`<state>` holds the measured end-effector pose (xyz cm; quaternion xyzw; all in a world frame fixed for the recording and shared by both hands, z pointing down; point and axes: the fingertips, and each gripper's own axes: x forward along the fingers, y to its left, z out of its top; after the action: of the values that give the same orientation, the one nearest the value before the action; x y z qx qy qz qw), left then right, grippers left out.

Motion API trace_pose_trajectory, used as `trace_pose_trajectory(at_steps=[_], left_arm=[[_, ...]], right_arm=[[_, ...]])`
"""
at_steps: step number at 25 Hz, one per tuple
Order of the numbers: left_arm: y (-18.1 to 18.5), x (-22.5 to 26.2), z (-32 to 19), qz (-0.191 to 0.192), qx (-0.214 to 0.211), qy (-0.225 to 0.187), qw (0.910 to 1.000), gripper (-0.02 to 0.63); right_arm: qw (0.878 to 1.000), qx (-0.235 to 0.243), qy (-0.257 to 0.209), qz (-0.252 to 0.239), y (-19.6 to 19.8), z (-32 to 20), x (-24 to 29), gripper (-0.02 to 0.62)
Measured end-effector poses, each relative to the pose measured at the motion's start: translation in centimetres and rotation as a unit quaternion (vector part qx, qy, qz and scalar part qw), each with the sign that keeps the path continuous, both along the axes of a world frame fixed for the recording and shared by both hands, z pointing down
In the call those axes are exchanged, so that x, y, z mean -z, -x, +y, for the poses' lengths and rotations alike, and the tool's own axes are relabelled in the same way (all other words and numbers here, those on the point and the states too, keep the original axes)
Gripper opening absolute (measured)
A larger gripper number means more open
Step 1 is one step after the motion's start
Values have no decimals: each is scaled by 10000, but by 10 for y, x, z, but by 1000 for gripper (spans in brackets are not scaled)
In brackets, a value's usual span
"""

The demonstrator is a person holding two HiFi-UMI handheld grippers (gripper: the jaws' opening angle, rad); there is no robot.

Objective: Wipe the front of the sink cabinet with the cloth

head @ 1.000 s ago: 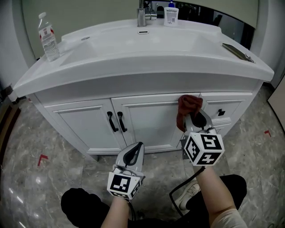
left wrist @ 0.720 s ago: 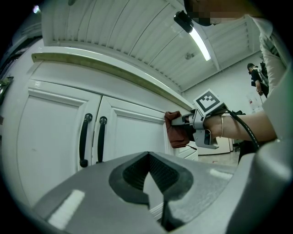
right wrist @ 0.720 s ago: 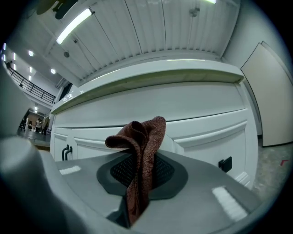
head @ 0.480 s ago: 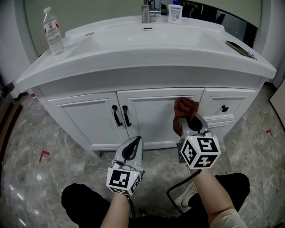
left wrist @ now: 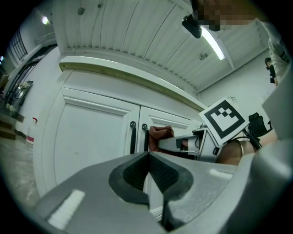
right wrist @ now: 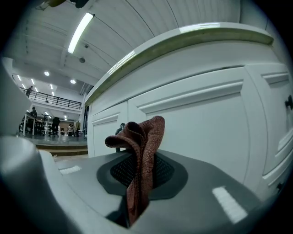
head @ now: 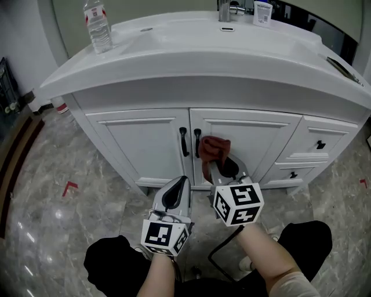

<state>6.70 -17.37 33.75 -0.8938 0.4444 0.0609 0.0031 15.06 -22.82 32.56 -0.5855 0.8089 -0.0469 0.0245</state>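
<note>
A rust-red cloth (head: pixel 212 149) is bunched against the right door of the white sink cabinet (head: pixel 145 145), just right of the two black door handles (head: pixel 190 141). My right gripper (head: pixel 220 163) is shut on the cloth (right wrist: pixel 139 155), which sticks up out of its closed jaws close to the door panel. My left gripper (head: pixel 176 193) hangs lower and to the left, shut on nothing, short of the cabinet front. In the left gripper view the cloth (left wrist: pixel 160 133) and the right gripper (left wrist: pixel 183 144) show beside the handles (left wrist: pixel 138 137).
A water bottle (head: pixel 97 26) stands on the left of the white countertop (head: pixel 191 61), a tap (head: pixel 226 10) and a small bottle (head: pixel 263 11) at the back. Two drawers with black knobs (head: pixel 320 145) are at the right. Grey marble floor (head: pixel 64 191) with red tape marks lies below.
My right gripper has carried the cloth leftward across the cabinet front, from near the drawers to beside the door handles. The left gripper has stayed put.
</note>
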Motion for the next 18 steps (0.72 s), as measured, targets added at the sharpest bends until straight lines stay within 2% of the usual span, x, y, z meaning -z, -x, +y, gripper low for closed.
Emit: trace_pose_trajectory(at_steps=[3,8,13,18], left_arm=[[9,-7,2,-53,56,82,9999,0],[9,-13,4,-68,35,167,9998,0],[-8,-16,2,-59,-102,188,9998,0],[-42,-18,1,-91,-357,169,9992,0]], right_arm=[[10000,20,12,-66,8,-9,-2,81],[9999,-74,-21,-71,0,-17,-2,81],[9996,-296,-12,10,-28,-15,-4,81],[9984,-553,-26,121,-69,-6,-4,81]])
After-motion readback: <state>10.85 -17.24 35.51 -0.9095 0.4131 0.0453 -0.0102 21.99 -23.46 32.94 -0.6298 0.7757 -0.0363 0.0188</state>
